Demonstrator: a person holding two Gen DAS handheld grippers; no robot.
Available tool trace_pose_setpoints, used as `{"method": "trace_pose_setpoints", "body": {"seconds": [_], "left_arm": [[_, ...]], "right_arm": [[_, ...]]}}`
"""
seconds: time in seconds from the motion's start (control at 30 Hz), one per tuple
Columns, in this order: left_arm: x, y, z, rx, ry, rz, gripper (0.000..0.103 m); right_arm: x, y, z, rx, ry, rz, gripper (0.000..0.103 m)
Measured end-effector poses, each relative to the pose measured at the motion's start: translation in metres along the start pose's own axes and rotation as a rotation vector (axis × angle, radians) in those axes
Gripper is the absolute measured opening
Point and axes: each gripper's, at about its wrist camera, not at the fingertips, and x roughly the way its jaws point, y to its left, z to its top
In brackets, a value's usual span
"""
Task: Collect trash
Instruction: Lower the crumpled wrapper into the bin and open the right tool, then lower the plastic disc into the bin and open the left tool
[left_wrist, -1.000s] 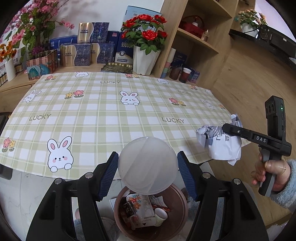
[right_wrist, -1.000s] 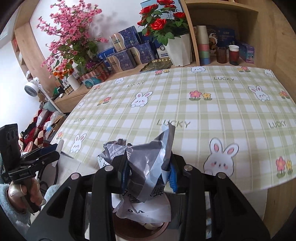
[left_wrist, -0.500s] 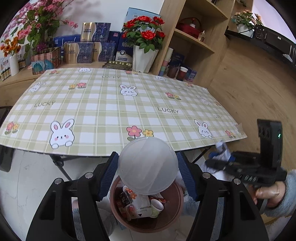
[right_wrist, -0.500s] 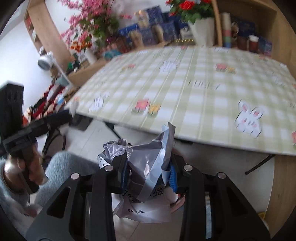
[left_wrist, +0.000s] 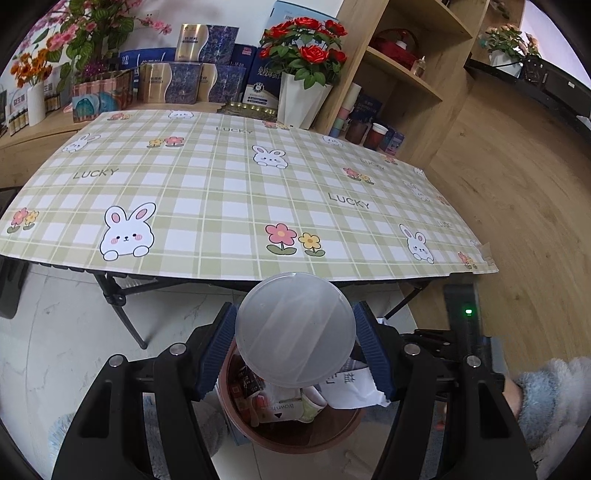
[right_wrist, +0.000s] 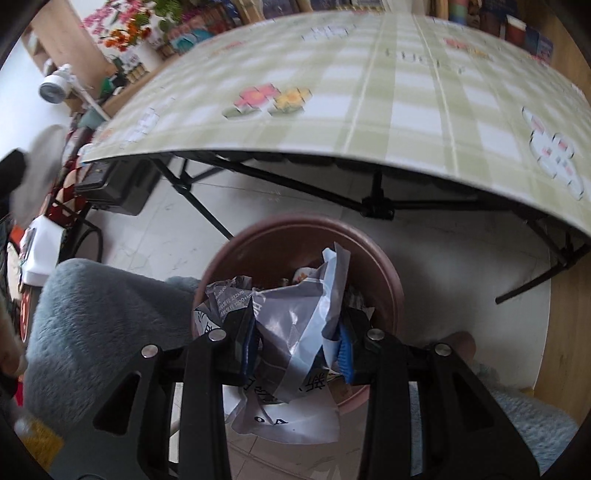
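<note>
With the right gripper (right_wrist: 297, 349) clamping the crumpled plastic bag (right_wrist: 295, 321) directly above the brown bin (right_wrist: 388, 273), and the left gripper (left_wrist: 295, 350) clamping the round lid (left_wrist: 295, 330), release the bag only once centred inside the rim.

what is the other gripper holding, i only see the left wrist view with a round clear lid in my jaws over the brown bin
Observer: The right gripper is shut on a crumpled grey and white plastic bag.
Operator: is it over the bin
Observer: Yes, the bag hangs at the near rim of the round brown bin.
Operator: anything close beside it
Observer: A fuzzy grey-blue sleeve lies just left of the bin.
</note>
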Motion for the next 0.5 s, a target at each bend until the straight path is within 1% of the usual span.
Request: {"method": "trace_pose_setpoints", "body": {"seconds": [0.13,0.2,0.23,0.3,0.33,0.37,0.47,0.5], "left_arm": [[0.005,0.005,-0.003,-0.01,0.012,0.001,0.064],[0.006,0.007,-0.003,-0.012,0.015,0.003,0.064],[0.007,0.008,-0.003,-0.013,0.017,0.004,0.064],[0.008,0.01,-0.003,-0.013,0.02,0.007,0.064],[0.009,0.01,-0.003,-0.013,0.023,0.009,0.064],[0.01,0.011,-0.003,-0.014,0.024,0.011,0.064],[0.014,0.011,-0.003,-0.021,0.032,0.013,0.064],[0.015,0.011,-0.003,-0.022,0.033,0.012,0.064]], "right_arm": [[0.023,0.003,0.0,-0.001,0.035,-0.015,0.039],[0.03,0.004,0.0,0.004,0.041,-0.01,0.046],[0.031,0.004,0.0,0.004,0.035,-0.007,0.048],[0.029,0.007,0.002,-0.008,0.012,-0.015,0.063],[0.028,0.008,0.003,-0.016,0.003,-0.016,0.067],[0.025,0.009,0.005,-0.023,-0.009,-0.021,0.075],[0.017,0.008,0.01,-0.027,-0.034,-0.026,0.082],[0.013,0.007,0.012,-0.024,-0.046,-0.028,0.087]]}}
